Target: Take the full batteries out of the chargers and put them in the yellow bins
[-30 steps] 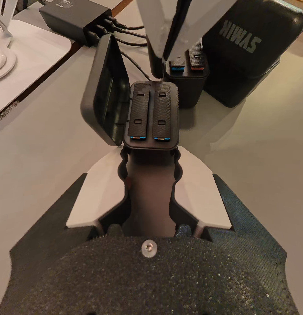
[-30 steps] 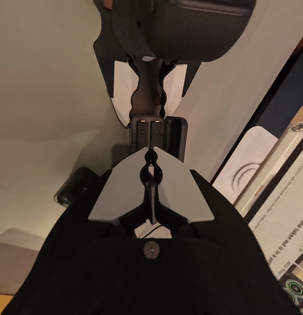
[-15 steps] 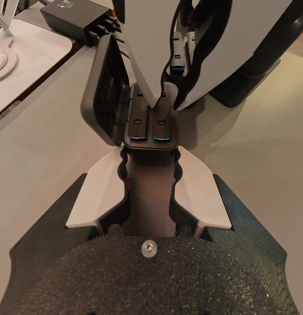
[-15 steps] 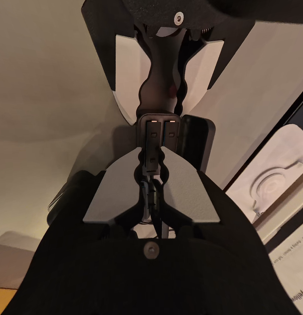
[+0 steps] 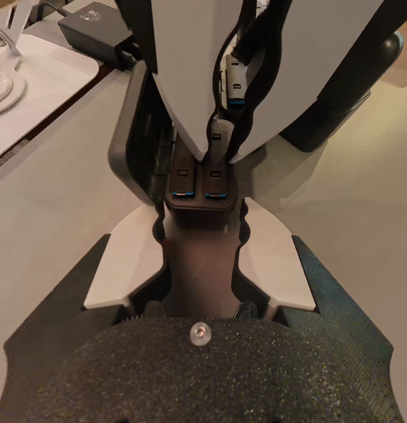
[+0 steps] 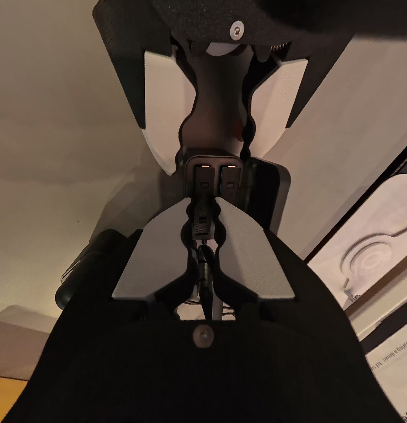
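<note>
Holding the black charger (image 5: 199, 206) from the near side, the left gripper (image 5: 200, 211) is keeping its fingers wide open around the charger body, one finger on each side; real contact I cannot tell. The charger is standing on the pale table (image 5: 60, 206) with its lid (image 5: 133, 137) open to the left. Two batteries (image 5: 182, 176) are sitting in it, side by side. The right gripper (image 6: 202, 202) is coming from the far side of the charger, its fingers nearly closed on one battery (image 6: 201, 219), which is standing higher than its neighbour. A second charger (image 5: 235, 84) is standing behind.
</note>
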`<state>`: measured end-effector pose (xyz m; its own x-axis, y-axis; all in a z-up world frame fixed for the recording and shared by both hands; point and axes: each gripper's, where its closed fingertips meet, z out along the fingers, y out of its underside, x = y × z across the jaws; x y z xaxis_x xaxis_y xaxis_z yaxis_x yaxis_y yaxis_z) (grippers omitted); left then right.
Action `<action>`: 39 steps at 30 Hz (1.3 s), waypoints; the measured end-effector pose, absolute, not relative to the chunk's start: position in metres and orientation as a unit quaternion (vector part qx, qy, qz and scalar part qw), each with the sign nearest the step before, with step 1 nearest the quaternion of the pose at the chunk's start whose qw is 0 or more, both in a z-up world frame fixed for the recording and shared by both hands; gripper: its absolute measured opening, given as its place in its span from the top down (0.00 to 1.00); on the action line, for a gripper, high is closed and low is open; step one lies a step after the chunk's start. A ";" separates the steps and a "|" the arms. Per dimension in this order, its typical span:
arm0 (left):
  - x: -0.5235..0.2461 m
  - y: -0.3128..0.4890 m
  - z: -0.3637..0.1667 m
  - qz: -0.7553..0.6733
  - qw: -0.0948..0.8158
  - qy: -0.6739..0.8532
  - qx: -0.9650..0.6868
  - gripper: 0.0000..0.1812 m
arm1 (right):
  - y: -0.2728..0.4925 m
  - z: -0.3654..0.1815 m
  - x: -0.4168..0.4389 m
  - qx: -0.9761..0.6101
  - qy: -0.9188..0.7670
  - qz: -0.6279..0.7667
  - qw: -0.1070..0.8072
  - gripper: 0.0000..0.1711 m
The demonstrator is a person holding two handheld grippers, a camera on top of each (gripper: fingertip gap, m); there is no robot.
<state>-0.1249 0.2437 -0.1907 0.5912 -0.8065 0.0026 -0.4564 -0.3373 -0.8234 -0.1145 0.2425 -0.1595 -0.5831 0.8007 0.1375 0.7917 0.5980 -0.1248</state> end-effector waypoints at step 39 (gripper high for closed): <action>-0.126 0.247 -0.194 -0.193 0.411 0.403 -0.795 0.69 | 0.244 -0.060 -0.102 -0.478 -0.856 0.083 0.178 0.92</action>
<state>-0.1263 0.2468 -0.1940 0.6009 -0.7990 -0.0238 -0.4808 -0.3374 -0.8093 -0.1015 0.2444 -0.0605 -0.4801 0.8479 0.2249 0.7888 0.5295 -0.3123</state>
